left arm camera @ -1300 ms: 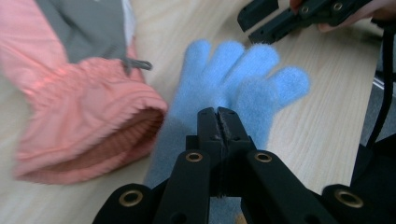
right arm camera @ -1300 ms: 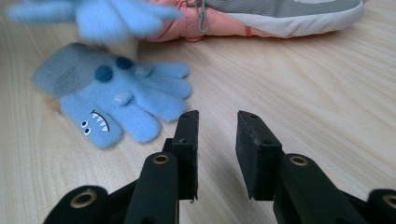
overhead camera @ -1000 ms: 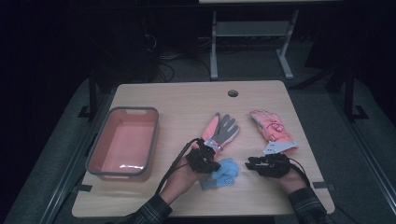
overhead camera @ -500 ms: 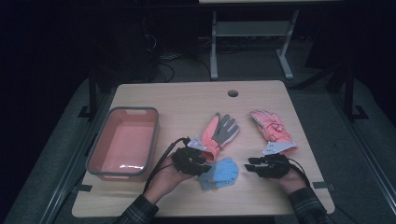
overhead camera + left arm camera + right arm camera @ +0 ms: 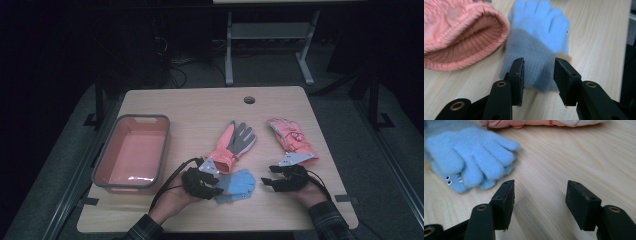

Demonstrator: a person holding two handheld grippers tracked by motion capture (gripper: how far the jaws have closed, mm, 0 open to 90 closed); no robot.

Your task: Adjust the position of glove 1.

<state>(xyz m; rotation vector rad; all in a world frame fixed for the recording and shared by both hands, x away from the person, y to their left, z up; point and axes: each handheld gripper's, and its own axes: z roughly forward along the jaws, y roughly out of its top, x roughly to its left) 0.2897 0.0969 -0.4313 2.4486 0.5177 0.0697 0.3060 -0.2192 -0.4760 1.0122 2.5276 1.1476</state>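
Note:
A pair of blue knit gloves [image 5: 237, 184] with grey cuffs lies stacked near the table's front edge, between my two grippers. My left gripper [image 5: 216, 191] is open. Its jaws have just been opening, and the grey cuff [image 5: 534, 57] lies loose at their tips [image 5: 539, 80] without being pressed. My right gripper [image 5: 266, 181] is open too. Its jaws [image 5: 539, 202] have just been opening, with bare wood between them and the blue glove fingers [image 5: 471, 157] just left of them. A pink and grey glove [image 5: 232, 145] lies behind the blue pair, and its ribbed cuff [image 5: 461, 37] is close by.
A pink tray [image 5: 131, 152] with a grey rim stands at the left of the table. A second pink glove [image 5: 290, 140] with a white tag lies at the right, behind my right gripper. A round cable hole [image 5: 249, 99] sits near the far edge.
My left hand has drawn back to the left and toward the person, off the blue gloves, which stay on the table. The right hand has kept its place.

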